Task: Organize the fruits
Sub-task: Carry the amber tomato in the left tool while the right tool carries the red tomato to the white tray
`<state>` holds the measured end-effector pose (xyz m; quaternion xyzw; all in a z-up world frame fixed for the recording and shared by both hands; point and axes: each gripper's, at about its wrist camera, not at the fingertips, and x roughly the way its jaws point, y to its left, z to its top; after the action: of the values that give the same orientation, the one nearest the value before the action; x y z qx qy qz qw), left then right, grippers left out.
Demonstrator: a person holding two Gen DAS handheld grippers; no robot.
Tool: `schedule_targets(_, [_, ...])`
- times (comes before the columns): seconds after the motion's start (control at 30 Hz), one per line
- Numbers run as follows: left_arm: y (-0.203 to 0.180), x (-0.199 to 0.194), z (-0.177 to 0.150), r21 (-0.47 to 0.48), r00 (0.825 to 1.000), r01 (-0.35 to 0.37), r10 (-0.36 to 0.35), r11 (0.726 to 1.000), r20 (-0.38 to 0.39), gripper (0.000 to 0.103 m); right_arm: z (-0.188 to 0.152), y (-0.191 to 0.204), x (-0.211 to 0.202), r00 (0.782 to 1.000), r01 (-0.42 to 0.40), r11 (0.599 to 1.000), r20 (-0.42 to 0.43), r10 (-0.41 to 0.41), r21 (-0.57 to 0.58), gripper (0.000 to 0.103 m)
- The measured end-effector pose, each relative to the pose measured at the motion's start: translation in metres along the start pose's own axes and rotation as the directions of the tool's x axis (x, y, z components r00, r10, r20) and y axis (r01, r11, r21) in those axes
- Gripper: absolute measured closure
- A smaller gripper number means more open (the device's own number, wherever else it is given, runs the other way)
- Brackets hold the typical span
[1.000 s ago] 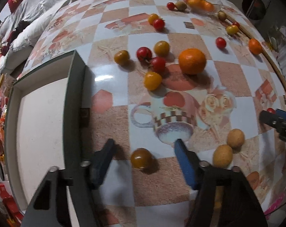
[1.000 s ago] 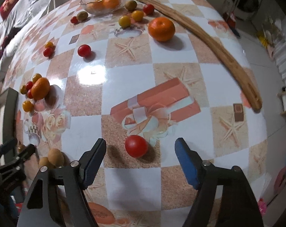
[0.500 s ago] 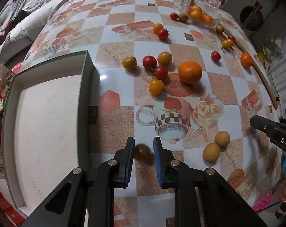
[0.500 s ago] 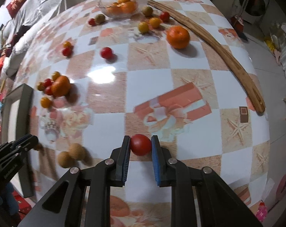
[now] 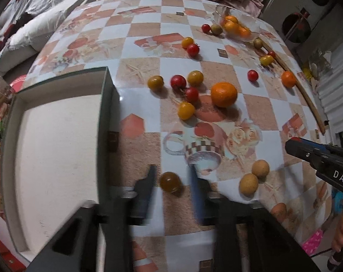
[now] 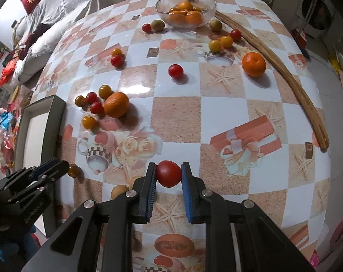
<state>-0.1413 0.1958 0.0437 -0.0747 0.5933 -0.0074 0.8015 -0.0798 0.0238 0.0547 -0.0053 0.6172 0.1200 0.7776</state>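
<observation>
- tomato [image 6: 169,173], red, at lower centre of the frame: my right hand-held gripper [image 6: 168,182] is clamped across its middle.
- looks soft and thin-skinned, so squeeze lightly.
- left hand-held gripper [image 5: 171,185] is opening around a brownish tomato [image 5: 170,181] on the worktop [image 5: 185,215].

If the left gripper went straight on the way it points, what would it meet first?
Probably the brown tomato lying between the left gripper's opening jaws, then the tablecloth under it; depth is hard to judge.

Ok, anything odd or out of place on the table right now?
The left gripper is opening around a dark amber tomato that sits on the table, not in the box. The glass bowl has a chipped rim.
</observation>
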Motion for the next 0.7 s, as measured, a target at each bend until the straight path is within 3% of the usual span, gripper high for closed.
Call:
schedule_targets(0.03, [-0.001, -0.001, -0.002, 0.000, 1.000, -0.013, 0.013, 1.000, 0.017, 0.020, -0.001, 0.000, -0.001, 1.000, 0.000, 1.000, 0.001, 0.000, -0.004, 0.079])
schedule_targets(0.1, [-0.004, -0.005, -0.004, 0.020, 0.997, -0.041, 0.040, 0.999, 0.060, 0.020, -0.001, -0.001, -0.001, 1.000, -0.002, 1.000, 0.001, 0.002, -0.001, 0.079])
schedule_targets(0.27, [-0.006, 0.014, -0.004, 0.049, 0.997, -0.079, 0.079, 0.996, 0.005, 0.022, -0.005, -0.007, 0.001, 1.000, -0.010, 1.000, -0.004, 0.010, 0.027, 0.079])
schedule_targets(0.43, [-0.012, 0.031, -0.004, 0.081, 0.993, -0.106, 0.110, 0.991, -0.042, 0.056, -0.009, -0.011, 0.001, 1.000, -0.019, 0.999, -0.007, 0.019, 0.041, 0.079])
schedule_targets(0.47, [-0.014, 0.030, -0.004, 0.083, 0.993, -0.111, 0.114, 0.990, -0.031, 0.059, -0.010, -0.012, 0.001, 1.000, -0.021, 0.999, -0.008, 0.021, 0.042, 0.079])
schedule_targets(0.53, [-0.018, 0.029, -0.006, 0.096, 0.995, -0.096, 0.100, 0.991, -0.031, 0.081, -0.011, -0.012, 0.000, 1.000, -0.022, 0.999, -0.009, 0.022, 0.044, 0.079])
schedule_targets(0.7, [-0.014, 0.021, -0.006, 0.063, 0.999, -0.027, 0.030, 0.998, -0.040, 0.081, -0.010, -0.008, -0.002, 0.999, -0.032, 0.999, -0.008, 0.032, 0.034, 0.079])
